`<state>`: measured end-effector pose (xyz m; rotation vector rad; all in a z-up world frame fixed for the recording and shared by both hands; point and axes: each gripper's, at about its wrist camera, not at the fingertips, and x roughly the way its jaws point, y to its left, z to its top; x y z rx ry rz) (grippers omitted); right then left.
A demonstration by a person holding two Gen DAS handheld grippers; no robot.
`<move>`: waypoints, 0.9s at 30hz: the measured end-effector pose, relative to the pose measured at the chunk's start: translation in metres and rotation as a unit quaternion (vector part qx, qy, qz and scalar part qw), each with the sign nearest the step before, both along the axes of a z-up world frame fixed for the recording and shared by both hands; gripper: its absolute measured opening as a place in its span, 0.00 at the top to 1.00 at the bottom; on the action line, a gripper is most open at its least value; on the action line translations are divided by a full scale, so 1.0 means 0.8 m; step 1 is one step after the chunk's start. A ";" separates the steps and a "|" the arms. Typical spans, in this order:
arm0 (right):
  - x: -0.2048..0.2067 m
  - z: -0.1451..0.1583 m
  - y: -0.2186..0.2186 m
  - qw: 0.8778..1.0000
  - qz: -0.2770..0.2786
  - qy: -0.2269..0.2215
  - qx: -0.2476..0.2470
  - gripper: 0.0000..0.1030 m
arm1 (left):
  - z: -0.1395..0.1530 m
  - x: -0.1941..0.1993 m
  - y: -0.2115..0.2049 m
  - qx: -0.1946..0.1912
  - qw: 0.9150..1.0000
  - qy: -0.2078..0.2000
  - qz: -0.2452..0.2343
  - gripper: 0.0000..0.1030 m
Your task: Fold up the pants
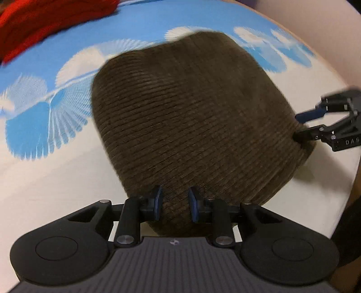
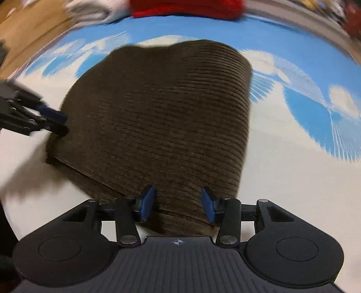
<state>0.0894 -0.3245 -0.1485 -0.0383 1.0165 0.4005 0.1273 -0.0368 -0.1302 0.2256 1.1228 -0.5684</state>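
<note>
Left gripper (image 1: 174, 207): jaws parted, straddling near edge of brown corduroy pants (image 1: 191, 117). Right gripper (image 2: 178, 206): likewise parted astride same edge. Pants extend straight ahead of both; neither nearer.

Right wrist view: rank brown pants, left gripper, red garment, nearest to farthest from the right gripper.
1. brown pants: folded stack lying between the open fingers of the right gripper, near edge.
2. left gripper: at the pants' left edge, mid-frame.
3. red garment: far end of the blue-and-white sheet, top of frame.
</note>
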 end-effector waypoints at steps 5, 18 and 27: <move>0.030 0.042 -0.038 0.988 -0.085 -0.090 0.098 0.55 | 0.021 0.012 0.027 -0.051 0.997 -0.003 0.052 0.72; 0.190 -0.025 -0.009 0.976 -0.183 -0.114 -0.014 0.59 | 0.016 0.047 0.026 -0.022 0.988 -0.026 0.147 0.70; 0.204 -0.039 -0.016 0.973 -0.203 -0.109 -0.013 0.59 | 0.030 0.083 0.000 -0.073 0.980 -0.096 0.157 0.72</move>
